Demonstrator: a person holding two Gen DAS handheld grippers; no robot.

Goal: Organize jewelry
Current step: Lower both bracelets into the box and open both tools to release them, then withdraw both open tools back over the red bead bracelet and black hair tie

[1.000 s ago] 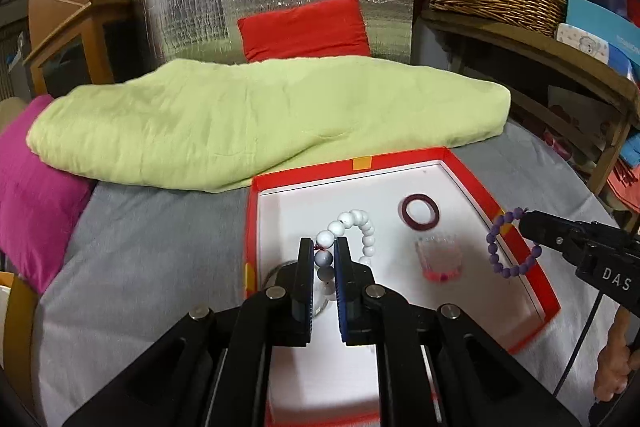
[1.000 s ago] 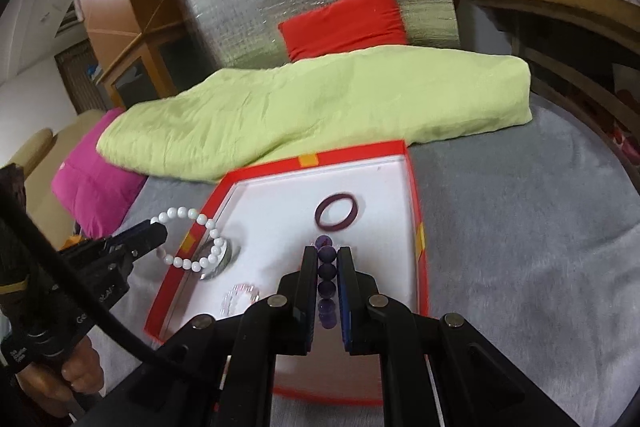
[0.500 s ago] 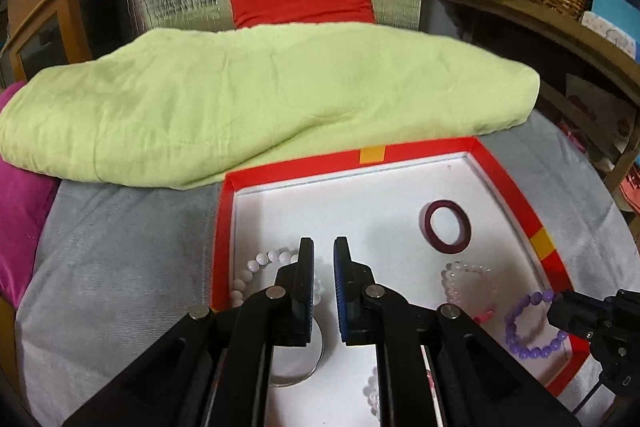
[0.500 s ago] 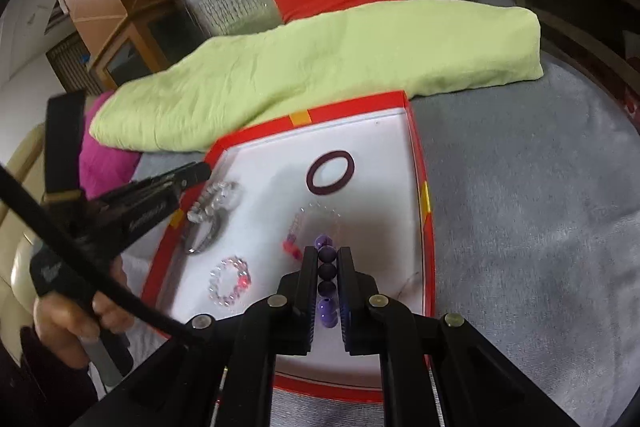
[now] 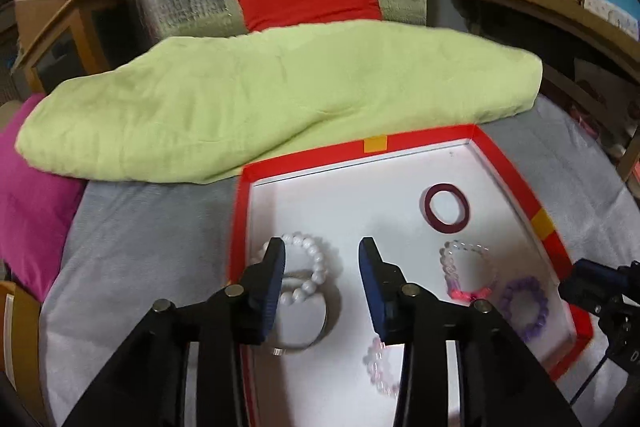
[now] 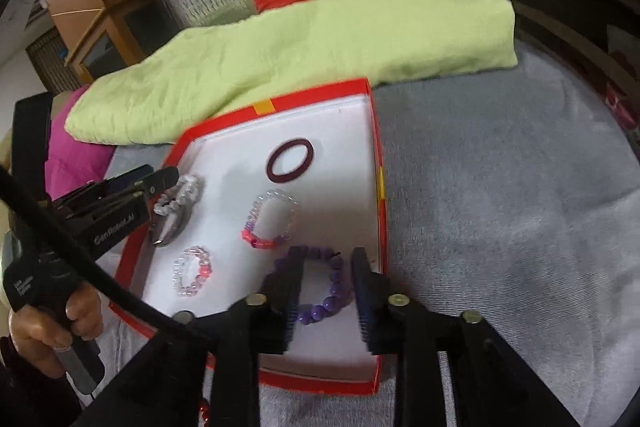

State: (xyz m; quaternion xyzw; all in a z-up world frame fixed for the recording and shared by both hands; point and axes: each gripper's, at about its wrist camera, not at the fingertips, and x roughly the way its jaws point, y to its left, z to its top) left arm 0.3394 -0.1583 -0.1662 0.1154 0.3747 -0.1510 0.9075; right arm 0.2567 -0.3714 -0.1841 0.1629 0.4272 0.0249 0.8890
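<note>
**Operator:** Both bracelets are down in the tray. What is the correct procedure for this release step?

**Manual:** Confirm status first. Your left gripper [image 5: 322, 259] is opening; the white bead bracelet [image 5: 310, 269] lies on the tray floor between and beneath the jaws, overlapping a silver bangle [image 5: 316, 323], and neither pad presses on it. Your right gripper [image 6: 326, 273] is also opening; the purple bead bracelet [image 6: 324, 285] lies between its jaws near the right wall of the red-rimmed tray [image 6: 378, 163], apparently free of both pads.

**Operator:** How do I clear them cleanly?

**Manual:** Let the jaws spread fully before you move. Then lift straight back along the finger line, not sideways, so that a pad does not drag a bead string. Judged risk: the white bracelet rests partly on the bangle and may slide if nudged. Keep clear of the dark red ring [image 6: 290, 161], the clear bracelet with pink beads [image 6: 270, 221] and the small clear bracelet [image 6: 192, 271].

**Operator:** Any markings to note?

**Manual:** The left gripper's body reads "GenRobot.AI" in the right wrist view. The right gripper's body, seen in the left wrist view, shows a "D"; the rest is cut off. Small print on the left handle is too blurred to read.
</note>
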